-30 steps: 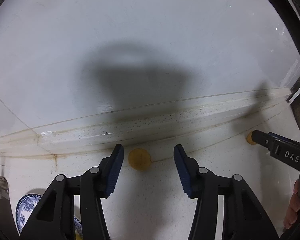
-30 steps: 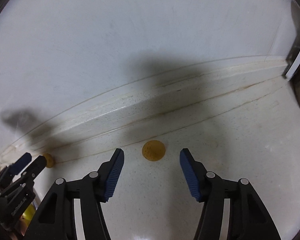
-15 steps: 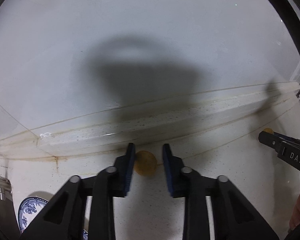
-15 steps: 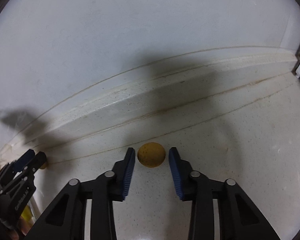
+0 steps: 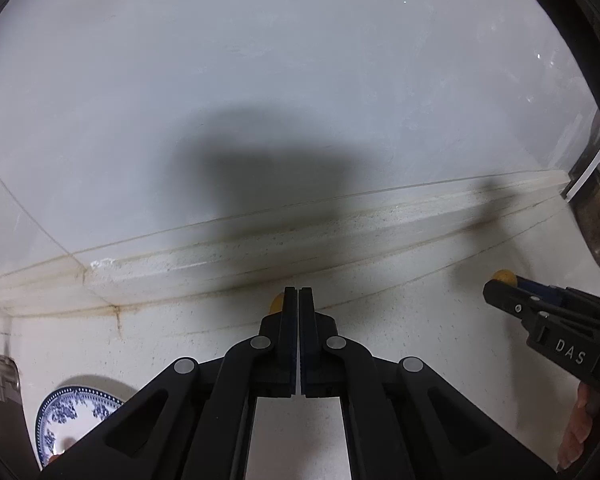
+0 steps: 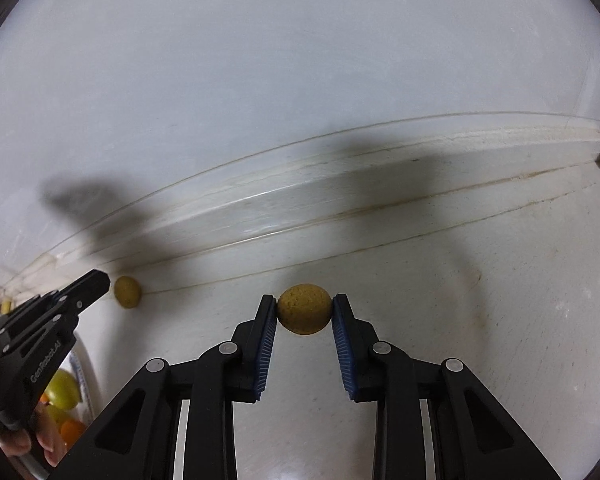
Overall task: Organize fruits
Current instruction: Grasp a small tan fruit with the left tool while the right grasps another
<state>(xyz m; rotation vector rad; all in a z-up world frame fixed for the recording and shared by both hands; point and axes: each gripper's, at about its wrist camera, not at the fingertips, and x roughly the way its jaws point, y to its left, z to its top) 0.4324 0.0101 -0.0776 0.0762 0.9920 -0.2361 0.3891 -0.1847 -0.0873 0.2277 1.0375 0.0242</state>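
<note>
Two small round yellow-brown fruits lie on the white counter by the back ledge. My right gripper (image 6: 304, 308) is shut on one fruit (image 6: 304, 309), pads touching both its sides. My left gripper (image 5: 299, 300) is shut with its pads together; the other fruit (image 5: 277, 303) peeks out just behind its left fingertip, not held. In the right wrist view that fruit (image 6: 127, 291) sits just beyond the left gripper's tip (image 6: 94, 284). The right gripper and its fruit (image 5: 505, 278) show at the right of the left wrist view.
A blue-and-white patterned plate (image 5: 72, 412) lies at the lower left. Green and orange fruits (image 6: 62, 394) sit at the lower left of the right wrist view. A metal object (image 5: 596, 216) stands at the right edge. The wall and ledge (image 5: 260, 252) are close ahead.
Both grippers closed from wide open. The right one closed onto its fruit. The left one closed fully, and its fruit ended up beyond the tips instead of between the pads.
</note>
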